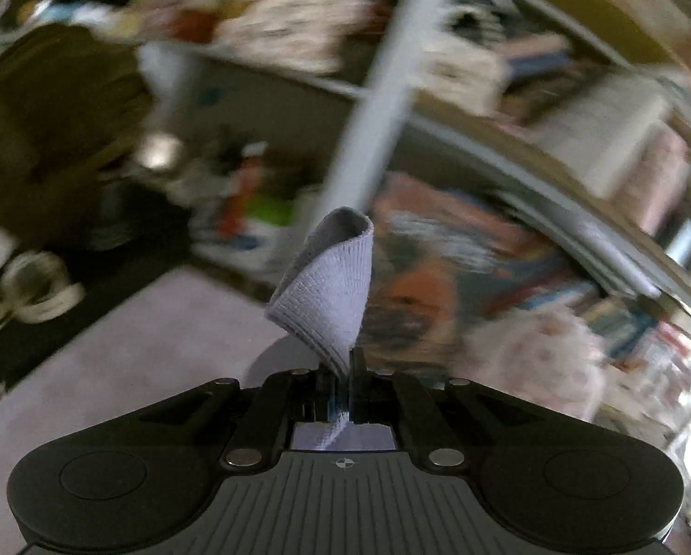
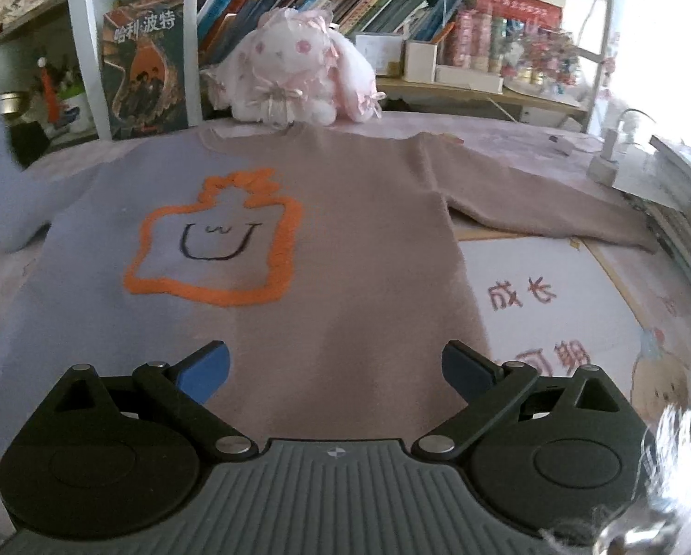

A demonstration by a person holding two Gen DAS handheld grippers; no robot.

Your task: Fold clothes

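Two views. Left wrist: left gripper [image 1: 345,370] has its fingers clamped on a ribbed cuff [image 1: 329,286] of lilac knit, which stands up in a folded loop above the fingers. Everything behind is motion-blurred; a pale worktop [image 1: 137,351] shows at lower left, with a white shelf post [image 1: 377,92] and cluttered shelves beyond.

Right wrist: right gripper [image 2: 336,370] hovers with fingers wide apart, blue pads [image 2: 206,370] showing, nothing between them. Under it the sweater [image 2: 345,254] lies flat on the worktop [image 2: 553,305], chest up, with an orange outline face design [image 2: 215,236] left of centre. One sleeve [image 2: 544,199] stretches flat to the right; the other sleeve [image 2: 12,194] rises off the worktop at the left edge. A white-pink plush rabbit [image 2: 294,69] sits just beyond the collar, a book [image 2: 146,64] stands beside it, and shelves of books [image 2: 326,0] are behind.
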